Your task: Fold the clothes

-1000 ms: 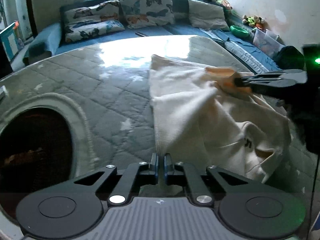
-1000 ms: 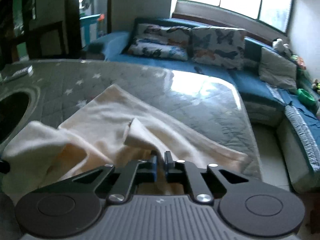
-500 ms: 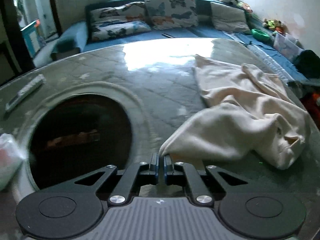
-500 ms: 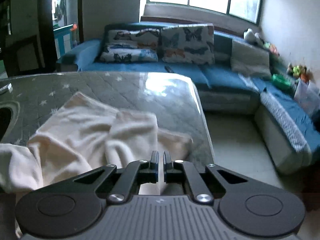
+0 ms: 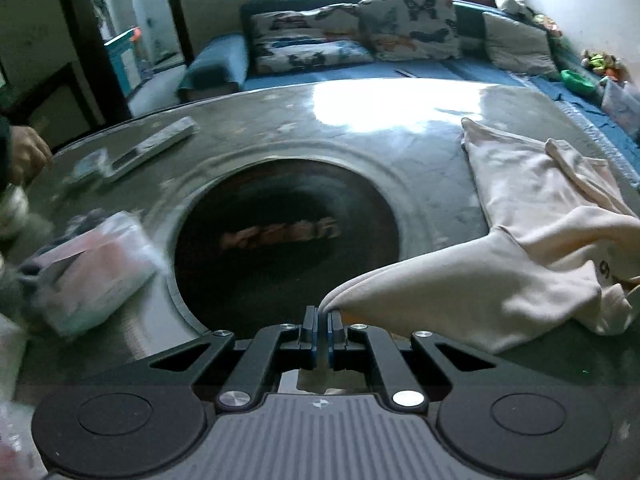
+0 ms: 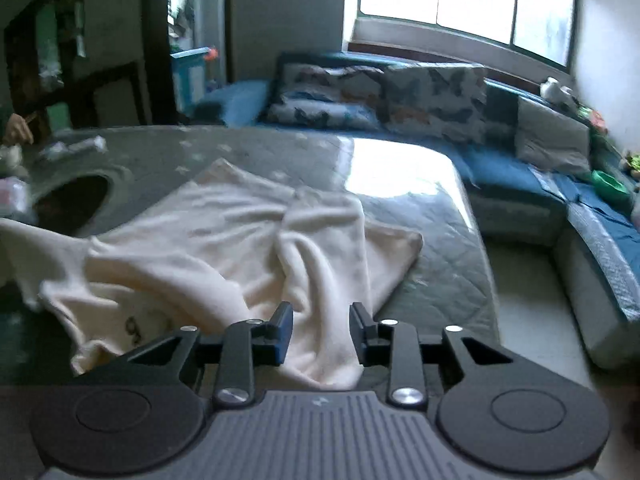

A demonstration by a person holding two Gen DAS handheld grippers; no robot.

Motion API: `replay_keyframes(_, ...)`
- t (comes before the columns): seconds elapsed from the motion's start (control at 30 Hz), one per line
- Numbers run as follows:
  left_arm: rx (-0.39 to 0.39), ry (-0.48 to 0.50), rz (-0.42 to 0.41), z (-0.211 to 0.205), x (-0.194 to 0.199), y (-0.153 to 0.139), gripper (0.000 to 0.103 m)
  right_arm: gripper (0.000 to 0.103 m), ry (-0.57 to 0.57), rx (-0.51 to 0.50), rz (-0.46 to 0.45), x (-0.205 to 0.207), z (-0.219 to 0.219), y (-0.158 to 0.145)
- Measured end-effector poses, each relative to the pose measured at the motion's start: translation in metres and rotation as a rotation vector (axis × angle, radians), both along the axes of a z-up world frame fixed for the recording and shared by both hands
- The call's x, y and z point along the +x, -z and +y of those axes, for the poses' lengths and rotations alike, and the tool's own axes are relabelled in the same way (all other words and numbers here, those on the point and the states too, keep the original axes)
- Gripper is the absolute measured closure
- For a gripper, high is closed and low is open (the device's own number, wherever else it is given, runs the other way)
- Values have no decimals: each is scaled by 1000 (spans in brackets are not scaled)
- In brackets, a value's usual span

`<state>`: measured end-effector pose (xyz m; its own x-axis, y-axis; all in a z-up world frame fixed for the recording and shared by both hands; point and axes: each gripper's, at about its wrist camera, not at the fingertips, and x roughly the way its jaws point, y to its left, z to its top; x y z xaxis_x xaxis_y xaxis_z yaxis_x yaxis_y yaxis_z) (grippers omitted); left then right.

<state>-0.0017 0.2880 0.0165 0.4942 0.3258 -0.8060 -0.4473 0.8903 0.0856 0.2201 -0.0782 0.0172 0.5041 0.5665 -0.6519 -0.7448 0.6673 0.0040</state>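
Left tool (image 5: 323, 318) clamped tight on a corner of the cream garment (image 5: 532, 216) — cloth drawn taut from the pads toward the heap on the right of the desk (image 5: 360, 120). Right tool (image 6: 321, 318) opening, jaws apart, a fold of the garment (image 6: 240, 236) lying loose between them, not pressed. Garment rumpled across the quilted desk (image 6: 432, 216), beside a dark round hole (image 5: 286, 240). Plastic packet (image 5: 92, 264) at the hole's left.
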Motion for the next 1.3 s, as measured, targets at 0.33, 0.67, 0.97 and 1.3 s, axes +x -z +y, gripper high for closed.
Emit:
replay_keyframes(0.33,75,-109,65,29,-51,-8,98,72,-320,19,65,-79,62,2)
replay_keyframes(0.67,83,-130,52,30,-77,-15,84,73,-368,-23,123,-105,93,24)
replay_keyframes(0.97,-39,293,-135,-85,-38,-35,83,75,-366,-81,61,-120,101,31)
replay_keyframes(1.3,-126,487,-51,-151,27,15,82,79,-354,-110,53,-128,107,35)
